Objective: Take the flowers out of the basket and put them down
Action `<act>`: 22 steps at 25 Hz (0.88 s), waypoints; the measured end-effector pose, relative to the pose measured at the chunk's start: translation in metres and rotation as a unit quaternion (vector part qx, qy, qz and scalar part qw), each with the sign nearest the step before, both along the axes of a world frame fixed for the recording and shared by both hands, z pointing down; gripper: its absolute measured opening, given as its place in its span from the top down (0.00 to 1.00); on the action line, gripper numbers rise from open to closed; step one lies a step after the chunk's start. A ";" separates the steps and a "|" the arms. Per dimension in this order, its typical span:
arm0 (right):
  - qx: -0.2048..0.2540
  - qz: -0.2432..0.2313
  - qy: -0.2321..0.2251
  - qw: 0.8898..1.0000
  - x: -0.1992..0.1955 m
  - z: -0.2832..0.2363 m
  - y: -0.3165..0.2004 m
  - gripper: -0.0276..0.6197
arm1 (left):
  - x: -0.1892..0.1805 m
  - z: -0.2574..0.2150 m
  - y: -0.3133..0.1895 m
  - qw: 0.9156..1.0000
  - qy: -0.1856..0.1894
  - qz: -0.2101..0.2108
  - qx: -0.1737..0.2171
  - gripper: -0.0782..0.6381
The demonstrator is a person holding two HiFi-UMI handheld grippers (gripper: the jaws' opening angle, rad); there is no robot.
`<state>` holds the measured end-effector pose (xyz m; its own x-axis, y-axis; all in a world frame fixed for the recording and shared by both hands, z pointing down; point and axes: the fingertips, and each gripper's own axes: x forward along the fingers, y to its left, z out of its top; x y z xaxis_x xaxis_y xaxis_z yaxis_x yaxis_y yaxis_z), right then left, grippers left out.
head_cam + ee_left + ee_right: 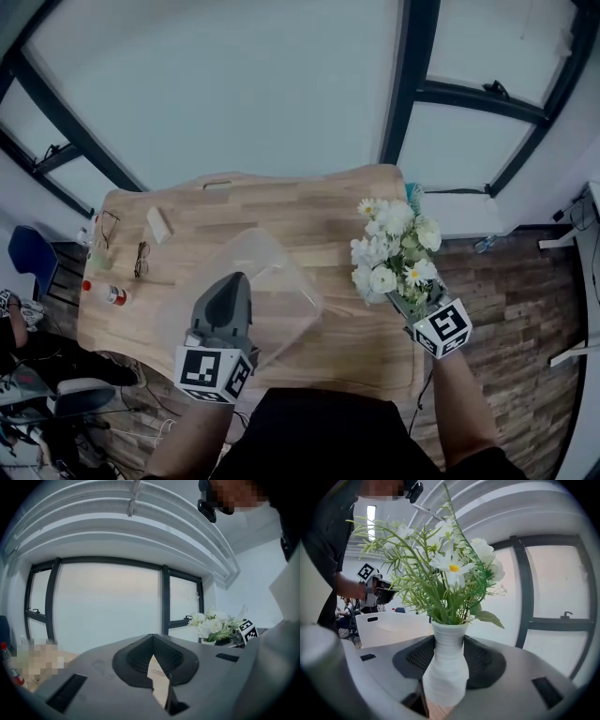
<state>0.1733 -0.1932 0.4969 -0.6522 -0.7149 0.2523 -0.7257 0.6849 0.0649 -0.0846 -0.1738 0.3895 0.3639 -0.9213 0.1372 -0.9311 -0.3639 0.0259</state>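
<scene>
- The flowers (394, 248) are already out of the basket (272, 281). They stand in a white ribbed vase (445, 672) at the right of the head view, over the right end of the bench (234, 211) and well apart from the basket.
- The right fingers (487, 663) are closed on the vase's body, one dark pad on each side. They stand fairly wide because the vase fills the gap between them.
- The vase sits upright in that grip. Wood colour shows just under its base, but we cannot tell whether the base touches the bench yet.
- The left fingers (136, 660) are almost together, with only a thin slit between the pads.
- In the head view they sit at the near rim of the basket, lower centre-left, so we judge that they are pinching its wall.
- In the right gripper view the basket is white with a handle slot, and nothing shows above its rim.
- We judge the lift-out done. What is left is to set the vase down on the bench and let go of it.
- We can read no brand or writing anywhere.
- The cubes on the left gripper (213, 373) and the right gripper (442, 328) carry black-and-white square markers, not letters.
- At the bench's left end lie a red-capped bottle (111, 294) and glasses (141, 260). Any label on the bottle is too small to read.
</scene>
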 end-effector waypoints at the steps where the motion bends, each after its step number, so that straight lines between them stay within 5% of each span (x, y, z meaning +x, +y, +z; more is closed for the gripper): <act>1: -0.001 0.002 -0.001 1.000 -0.001 0.003 0.000 0.63 | -0.003 0.003 0.001 1.000 -0.001 -0.003 -0.003 0.88; 22: -0.033 0.003 0.000 0.999 -0.032 0.071 -0.009 0.63 | -0.041 0.025 0.006 0.999 -0.010 -0.033 -0.023 0.88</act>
